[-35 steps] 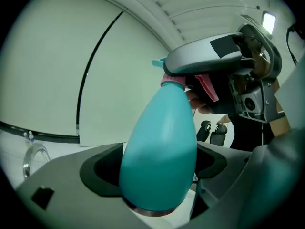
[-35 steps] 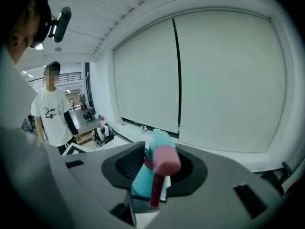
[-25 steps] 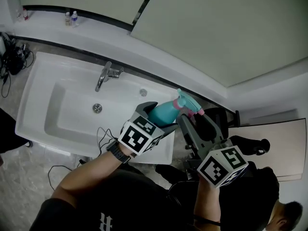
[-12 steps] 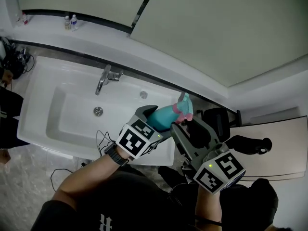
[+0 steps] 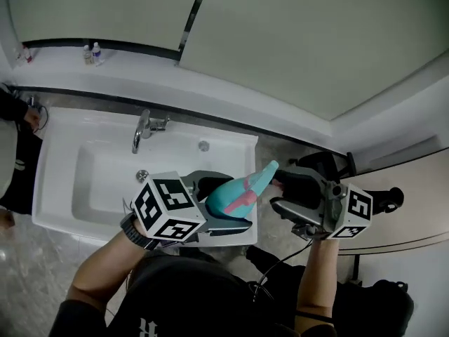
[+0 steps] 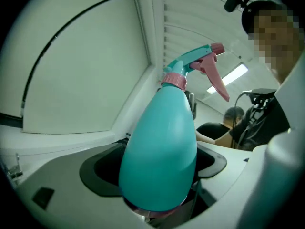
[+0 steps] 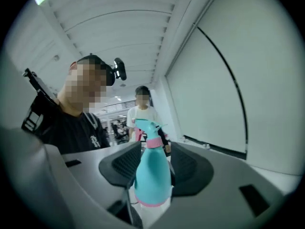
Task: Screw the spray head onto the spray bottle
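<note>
The left gripper (image 5: 226,203) is clamped on the teal spray bottle (image 6: 159,147). Its two jaws press on either side of the bottle's rounded lower body, with the base towards the gripper's camera and the neck pointing away. On the neck sits the spray head (image 6: 193,61), joined to the bottle by a pink collar (image 6: 174,80). A pink trigger (image 6: 217,82) hangs down one side (whether the collar is turned fully home cannot be told). In the head view the bottle lies tilted, base at the lower left and spray head up to the right. It is held in the air above the near right corner of a white sink (image 5: 84,128).

The right gripper (image 5: 280,192) faces the bottle from the person's right, its jaw tips just beside the spray head. Its jaws stand spread. In the right gripper view the whole bottle shows small in the gap between the two dark pads. Neither pad appears to press on it, so this gripper holds nothing.

Farther out, the sink has a chrome faucet (image 5: 142,128) at its back edge and a round drain (image 5: 142,175) in the basin. Two small bottles (image 5: 91,53) stand on the white ledge behind the sink, well apart from the grippers. In the right gripper view a person in a white top (image 7: 142,113) stands in the background.
</note>
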Motion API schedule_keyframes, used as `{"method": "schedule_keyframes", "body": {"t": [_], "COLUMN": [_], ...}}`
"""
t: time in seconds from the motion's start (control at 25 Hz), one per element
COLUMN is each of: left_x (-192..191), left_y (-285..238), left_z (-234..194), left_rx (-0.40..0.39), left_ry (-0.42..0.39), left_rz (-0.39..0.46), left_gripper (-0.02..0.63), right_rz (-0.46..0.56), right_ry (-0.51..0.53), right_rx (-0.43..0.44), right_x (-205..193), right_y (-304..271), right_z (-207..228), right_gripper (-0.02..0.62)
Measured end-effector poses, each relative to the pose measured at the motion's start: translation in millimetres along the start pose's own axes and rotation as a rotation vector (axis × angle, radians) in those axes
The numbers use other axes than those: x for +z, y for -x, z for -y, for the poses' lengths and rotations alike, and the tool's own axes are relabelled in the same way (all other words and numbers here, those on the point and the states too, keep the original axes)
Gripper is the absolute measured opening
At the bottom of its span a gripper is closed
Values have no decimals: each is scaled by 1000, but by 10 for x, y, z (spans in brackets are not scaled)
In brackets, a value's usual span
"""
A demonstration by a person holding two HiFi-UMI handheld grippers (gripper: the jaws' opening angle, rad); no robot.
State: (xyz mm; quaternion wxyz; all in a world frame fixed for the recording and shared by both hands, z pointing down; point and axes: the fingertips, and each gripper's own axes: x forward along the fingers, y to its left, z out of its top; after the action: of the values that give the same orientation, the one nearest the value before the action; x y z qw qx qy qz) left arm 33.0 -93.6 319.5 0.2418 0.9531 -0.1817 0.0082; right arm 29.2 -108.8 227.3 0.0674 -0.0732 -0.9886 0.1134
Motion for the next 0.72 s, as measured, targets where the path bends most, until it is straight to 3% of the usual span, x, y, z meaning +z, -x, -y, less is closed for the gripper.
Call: {"method": "schedule_keyframes", "body": {"t": [0.16, 0.28, 0.4, 0.48, 0.72], "left_x": [5, -9, -8, 0, 95], "left_y": [-11, -48, -66, -63, -47], "left_z": [302, 401, 401, 357, 292], "left_rx": [-159, -210, -210, -192, -161], "left_ry": [-7, -10, -14, -10, -7], "left_rz": [-45, -71, -77, -69, 11], "left_gripper": [422, 422, 422, 422, 422], "right_rz": [51, 105, 100, 106, 201], "right_ry": [13, 20, 44, 55, 46], "right_rx": [265, 356, 342, 295, 152], "right_x": [99, 249, 253, 246, 297], "right_y": [-226, -280, -326, -328, -329], "right_z": [-267, -368, -371, -346, -259], "right_gripper": [173, 173, 172, 138, 133]}}
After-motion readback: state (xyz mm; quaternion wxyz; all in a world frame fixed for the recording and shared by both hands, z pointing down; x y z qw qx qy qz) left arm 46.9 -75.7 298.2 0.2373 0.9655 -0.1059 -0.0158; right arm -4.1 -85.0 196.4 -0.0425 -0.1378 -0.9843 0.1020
